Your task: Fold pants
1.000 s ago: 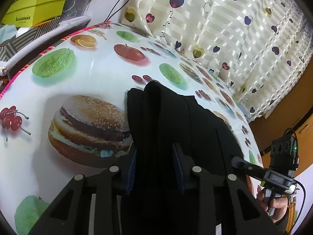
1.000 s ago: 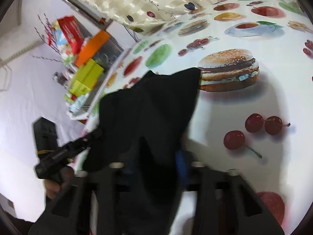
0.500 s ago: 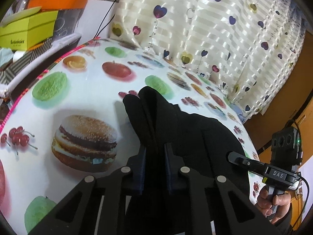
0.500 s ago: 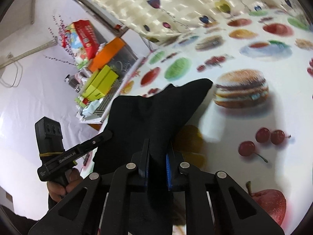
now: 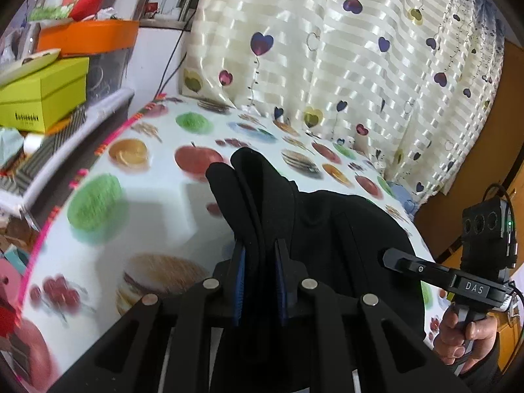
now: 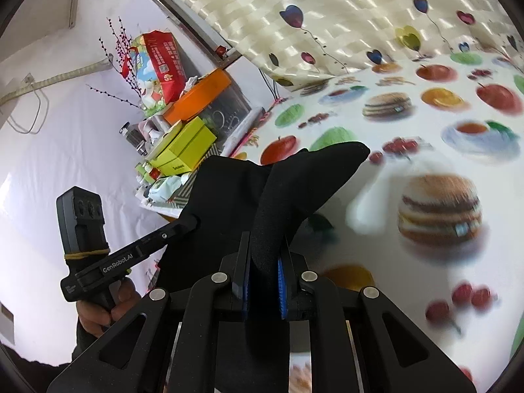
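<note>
The black pants [image 5: 330, 229] hang lifted above the food-print tablecloth [image 5: 157, 196], held at two spots. My left gripper [image 5: 258, 249] is shut on a bunched fold of the pants, with the cloth sticking up past its blue pads. My right gripper [image 6: 263, 245] is shut on another fold of the pants [image 6: 294, 180], which juts forward beyond the fingertips. Each wrist view shows the other gripper: the right one [image 5: 388, 258] at the cloth's right edge, the left one [image 6: 191, 221] at its left edge. The lower part of the pants is hidden behind the grippers.
The tablecloth [image 6: 442, 150] covers a table that ends at a pink-trimmed edge [image 5: 75, 177]. Beyond it stand yellow-green boxes [image 5: 42, 98], an orange box [image 5: 88, 36] and other clutter. A heart-print curtain [image 5: 360, 65] hangs behind the table. A person's hand [image 5: 465, 330] grips the right handle.
Both grippers have shut on the pants, which lay on the table a second ago, and risen with them. The cloth now hangs clear of the tablecloth.
</note>
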`<state>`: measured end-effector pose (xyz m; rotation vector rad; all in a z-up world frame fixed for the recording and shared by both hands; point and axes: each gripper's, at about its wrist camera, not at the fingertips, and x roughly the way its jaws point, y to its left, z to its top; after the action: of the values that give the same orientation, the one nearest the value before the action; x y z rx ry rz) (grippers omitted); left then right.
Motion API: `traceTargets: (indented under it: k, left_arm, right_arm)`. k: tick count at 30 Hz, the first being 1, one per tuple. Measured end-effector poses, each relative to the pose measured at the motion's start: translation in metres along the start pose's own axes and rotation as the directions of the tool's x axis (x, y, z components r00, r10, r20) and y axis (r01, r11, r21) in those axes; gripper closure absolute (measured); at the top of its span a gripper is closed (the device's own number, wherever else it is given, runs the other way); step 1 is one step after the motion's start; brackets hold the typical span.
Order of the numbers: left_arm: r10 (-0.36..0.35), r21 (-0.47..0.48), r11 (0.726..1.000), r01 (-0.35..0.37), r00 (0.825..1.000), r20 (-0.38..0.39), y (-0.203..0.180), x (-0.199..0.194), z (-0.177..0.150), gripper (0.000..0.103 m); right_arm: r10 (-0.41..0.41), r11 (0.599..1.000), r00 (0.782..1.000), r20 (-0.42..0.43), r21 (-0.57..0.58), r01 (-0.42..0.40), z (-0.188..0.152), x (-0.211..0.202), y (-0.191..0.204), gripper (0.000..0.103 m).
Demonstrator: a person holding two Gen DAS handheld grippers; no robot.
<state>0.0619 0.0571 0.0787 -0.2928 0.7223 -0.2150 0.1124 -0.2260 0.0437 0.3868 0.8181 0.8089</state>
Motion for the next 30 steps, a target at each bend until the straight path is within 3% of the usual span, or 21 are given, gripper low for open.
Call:
traceTargets:
  k: [9,15,18,23,27,30]
  left_arm:
    - [0.053,0.017,0.998,-0.053,0.999,0.011,0.027,0.025,0.037,0.085]
    - [0.076,-0.011,0.997,-0.076,0.997,-0.016,0.054,0.047,0.044,0.085]
    - [0.109,-0.025,0.994,-0.110,0.992,-0.056,0.069,0.063,0.034,0.083]
    - [0.116,-0.111,0.986,-0.126,0.989,-0.091,0.096,0.072,0.026,0.070]
    - [0.223,-0.111,0.967,-0.229,0.973,-0.064,0.102,0.055,0.023,0.072]
    - [0.221,-0.143,0.964,-0.223,0.975,-0.029,0.104,0.034,0.018,0.073]
  right_arm:
    - [-0.009,0.999,1.000,-0.019,-0.039,0.009,0.037,0.045,0.003,0.090]
    - [-0.001,1.000,0.998,-0.059,-0.004,0.001,0.047,0.080,-0.015,0.090]
    - [-0.040,0.999,0.994,-0.103,0.005,0.041,0.040,0.095,-0.027,0.089]
    - [-0.116,0.991,0.985,-0.130,0.053,0.124,0.033,0.097,-0.052,0.073]
    - [-0.206,0.978,0.974,-0.093,-0.027,0.205,0.029,0.078,-0.039,0.073]
    - [-0.250,0.964,0.967,-0.058,-0.106,0.243,0.020,0.063,-0.020,0.073]
